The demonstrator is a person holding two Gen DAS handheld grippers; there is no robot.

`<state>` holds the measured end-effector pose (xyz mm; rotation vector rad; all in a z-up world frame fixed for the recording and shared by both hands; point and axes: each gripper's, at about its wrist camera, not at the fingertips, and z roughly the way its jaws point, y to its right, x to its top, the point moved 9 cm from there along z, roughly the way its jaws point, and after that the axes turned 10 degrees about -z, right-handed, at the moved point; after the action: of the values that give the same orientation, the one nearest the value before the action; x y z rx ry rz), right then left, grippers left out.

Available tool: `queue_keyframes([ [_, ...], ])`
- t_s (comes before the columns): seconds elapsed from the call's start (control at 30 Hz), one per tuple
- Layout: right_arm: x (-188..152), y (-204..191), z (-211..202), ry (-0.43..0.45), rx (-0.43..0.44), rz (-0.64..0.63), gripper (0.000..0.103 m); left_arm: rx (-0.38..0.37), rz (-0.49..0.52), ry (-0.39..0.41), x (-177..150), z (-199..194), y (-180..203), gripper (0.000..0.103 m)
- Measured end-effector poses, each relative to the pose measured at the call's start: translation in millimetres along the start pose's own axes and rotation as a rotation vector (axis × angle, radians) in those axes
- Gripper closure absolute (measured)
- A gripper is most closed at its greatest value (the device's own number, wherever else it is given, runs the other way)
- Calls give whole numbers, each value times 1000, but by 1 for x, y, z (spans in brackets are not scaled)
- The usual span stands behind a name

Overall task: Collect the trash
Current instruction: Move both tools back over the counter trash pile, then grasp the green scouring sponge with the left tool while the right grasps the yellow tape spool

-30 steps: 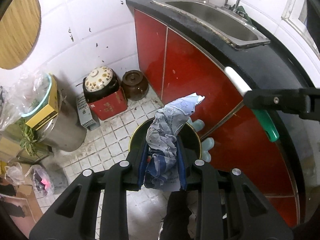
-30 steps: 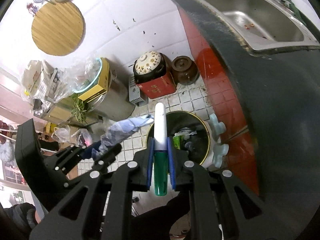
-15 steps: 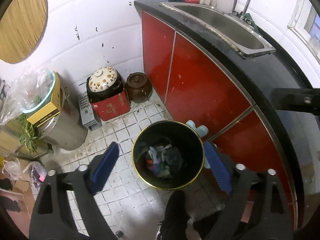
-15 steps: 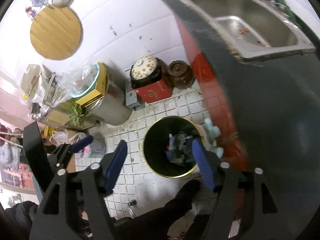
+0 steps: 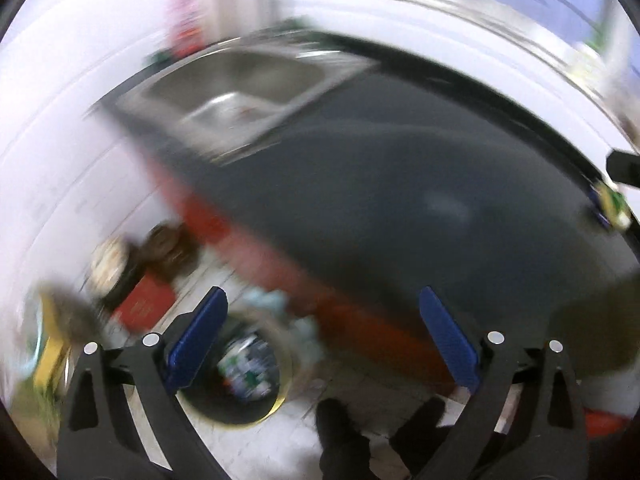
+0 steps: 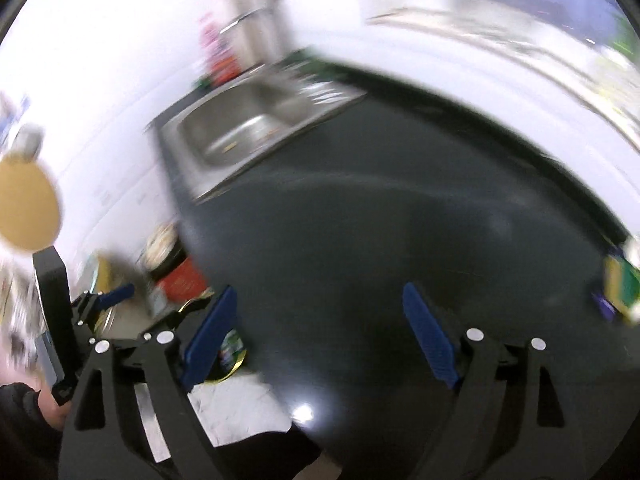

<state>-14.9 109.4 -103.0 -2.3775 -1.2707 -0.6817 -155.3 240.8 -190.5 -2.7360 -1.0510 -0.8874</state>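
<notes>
Both frames motion-blurred. Left gripper (image 5: 320,332) pitched steeply down, blue fingers (image 5: 196,336) spread wide and opening, nothing between them; it sits over the dark desk (image 5: 400,184) edge. The trash bin (image 5: 240,372) stands on the tiled floor below, by the left finger, with trash inside. Right gripper (image 6: 316,328) also tilted down over the desk, fingers opening, empty. Small green-yellow item (image 6: 620,288) lies at the desk's far right. Sink (image 6: 248,132) beyond.

One sink (image 5: 240,92), one bin (image 5: 240,376), two jars (image 5: 168,240).
</notes>
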Motion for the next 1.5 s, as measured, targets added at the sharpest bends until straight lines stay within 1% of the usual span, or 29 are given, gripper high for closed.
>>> queue_keyframes([
  [0.03, -6, 25, -14, 18, -40, 35, 21, -31, 43, 0, 3, 3, 24, 9],
  [0.1, -19, 70, -40, 46, -111, 92, 21, -107, 148, 6, 11, 8, 86, 9],
  [0.13, -27, 92, -53, 56, -147, 123, 21, -136, 183, 8, 12, 9, 110, 9],
  [0.17, -40, 119, -69, 65, -186, 164, 21, -175, 227, 10, 13, 9, 142, 9],
  [0.2, -49, 136, -78, 71, -209, 193, 21, -202, 256, 11, 13, 10, 164, 9],
  [0.23, -62, 158, -91, 78, -241, 234, 21, -246, 297, 11, 13, 9, 198, 9],
  [0.27, -71, 172, -99, 82, -265, 260, 21, -273, 325, 10, 11, 9, 221, 9],
  [0.3, -88, 198, -113, 87, -314, 304, 20, -301, 357, 9, 9, 8, 245, 9],
  [0.33, -99, 213, -121, 91, -342, 334, 19, -333, 398, 8, 5, 7, 275, 9],
  [0.43, -137, 258, -140, 92, -378, 442, 19, -389, 486, 23, -7, 1, 336, 9],
  [0.47, -149, 266, -145, 96, -385, 466, 19, -402, 515, 24, -10, 1, 354, 9],
  [0.53, -162, 289, -150, 102, -396, 511, 19, -421, 562, 26, -15, 2, 384, 9],
  [0.67, -180, 328, -150, 103, -390, 576, 19, -457, 655, 17, -17, 13, 432, 9],
  [0.8, -175, 348, -134, 95, -351, 608, 19, -457, 739, 34, -8, 36, 474, 9],
  [0.87, -175, 363, -124, 79, -339, 623, 19, -446, 768, 40, -3, 48, 486, 9],
  [0.93, -171, 375, -116, 65, -329, 640, 19, -428, 797, 32, 1, 62, 499, 9],
  [1.07, -166, 407, -92, 28, -294, 654, 19, -441, 831, 11, 8, 92, 533, 9],
  [1.17, -166, 429, -70, -1, -251, 691, 22, -469, 878, -9, 4, 114, 557, 9],
  [1.23, -166, 439, -56, -25, -227, 711, 26, -475, 925, -13, 0, 126, 571, 9],
  [1.3, -166, 448, -43, -43, -207, 725, 27, -489, 954, -11, -3, 133, 579, 9],
  [1.37, -166, 455, -29, -59, -183, 744, 31, -498, 981, -9, -5, 141, 586, 9],
  [1.43, -166, 460, -18, -71, -167, 757, 36, -522, 996, -11, -6, 145, 591, 9],
  [1.5, -166, 463, -10, -80, -162, 765, 42, -533, 1003, -19, -6, 150, 595, 10],
])
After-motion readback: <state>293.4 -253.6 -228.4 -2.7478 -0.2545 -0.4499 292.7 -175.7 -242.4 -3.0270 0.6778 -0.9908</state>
